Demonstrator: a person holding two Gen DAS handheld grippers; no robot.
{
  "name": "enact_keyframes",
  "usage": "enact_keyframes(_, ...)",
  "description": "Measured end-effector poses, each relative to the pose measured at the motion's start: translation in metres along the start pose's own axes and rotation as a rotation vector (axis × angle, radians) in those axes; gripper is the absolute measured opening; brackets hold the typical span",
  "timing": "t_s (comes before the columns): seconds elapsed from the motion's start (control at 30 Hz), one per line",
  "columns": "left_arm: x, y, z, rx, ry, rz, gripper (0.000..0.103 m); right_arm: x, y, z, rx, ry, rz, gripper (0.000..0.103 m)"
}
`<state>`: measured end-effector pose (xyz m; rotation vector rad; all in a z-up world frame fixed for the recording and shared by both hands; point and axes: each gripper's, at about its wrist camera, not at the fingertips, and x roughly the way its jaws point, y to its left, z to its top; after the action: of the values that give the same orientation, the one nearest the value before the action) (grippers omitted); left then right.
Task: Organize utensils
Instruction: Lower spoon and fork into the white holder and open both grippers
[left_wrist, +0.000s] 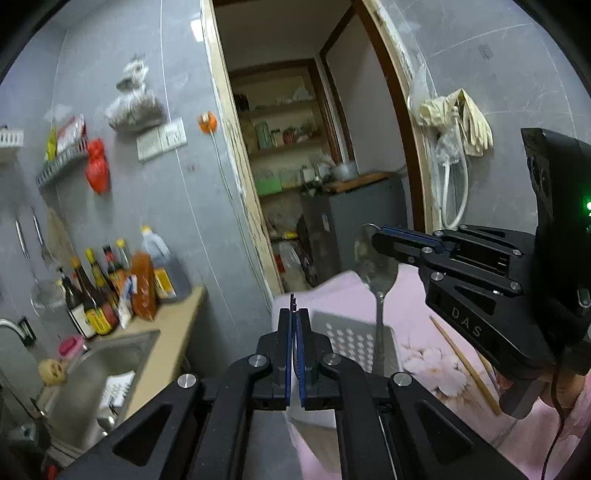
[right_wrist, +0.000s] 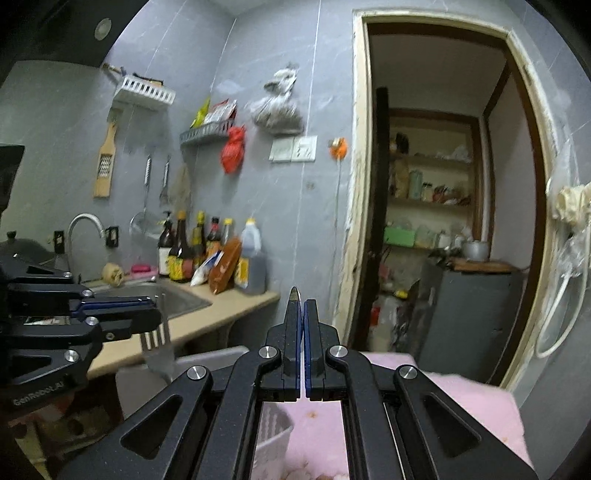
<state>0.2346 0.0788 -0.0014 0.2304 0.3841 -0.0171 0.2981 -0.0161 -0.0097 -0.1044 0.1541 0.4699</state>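
My left gripper (left_wrist: 294, 310) is shut on a metal fork; only the fork's thin edge shows between its pads there, while the right wrist view shows its tines and neck (right_wrist: 158, 341) hanging below the left gripper (right_wrist: 155, 317). My right gripper (right_wrist: 302, 308) is shut on a metal spoon, whose edge peeks above the pads. In the left wrist view the right gripper (left_wrist: 376, 240) grips the spoon (left_wrist: 377, 273) at the bowl, handle pointing down over a white perforated utensil basket (left_wrist: 352, 339).
The basket stands on a pink floral cloth (left_wrist: 436, 354) with a wooden chopstick (left_wrist: 465, 365) lying on it. To the left are a counter with sauce bottles (right_wrist: 207, 251) and a steel sink (right_wrist: 177, 299). An open doorway (right_wrist: 436, 221) lies ahead.
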Motion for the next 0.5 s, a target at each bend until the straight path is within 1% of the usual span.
enact_keyframes(0.07, 0.003, 0.001, -0.004, -0.023, 0.03, -0.017, 0.006, 0.002, 0.0, -0.009, 0.01, 0.023, 0.03, 0.002)
enact_keyframes(0.13, 0.002, 0.003, -0.006, -0.063, 0.042, -0.041, 0.006, 0.004, 0.0, -0.016, 0.027, 0.052, 0.077, 0.002)
enact_keyframes(0.2, 0.001, 0.007, -0.006, -0.11, 0.04, -0.067, 0.007, 0.002, -0.002, -0.022, 0.036, 0.069, 0.099, 0.002)
enact_keyframes(0.27, -0.001, 0.01, -0.007, -0.154, 0.037, -0.082, 0.014, 0.001, -0.005, -0.028, 0.052, 0.1, 0.126, 0.003)
enact_keyframes(0.3, -0.002, 0.013, -0.007, -0.178, 0.037, -0.089, 0.016, 0.001, -0.007, -0.03, 0.058, 0.113, 0.127, 0.004)
enact_keyframes(0.37, -0.004, 0.018, -0.008, -0.226, 0.03, -0.097, 0.025, -0.004, -0.013, -0.034, 0.079, 0.125, 0.118, 0.005)
enact_keyframes(0.4, -0.006, 0.019, -0.008, -0.241, 0.027, -0.1, 0.027, -0.008, -0.016, -0.033, 0.092, 0.126, 0.113, 0.006)
enact_keyframes(0.43, -0.007, 0.019, -0.007, -0.248, 0.025, -0.101, 0.032, -0.012, -0.021, -0.033, 0.109, 0.129, 0.105, 0.014)
enact_keyframes(0.47, -0.008, 0.019, -0.007, -0.256, 0.023, -0.102, 0.038, -0.017, -0.026, -0.033, 0.129, 0.129, 0.099, 0.025)
enact_keyframes(0.5, -0.011, 0.018, -0.005, -0.262, 0.019, -0.102, 0.043, -0.022, -0.03, -0.031, 0.145, 0.127, 0.093, 0.03)
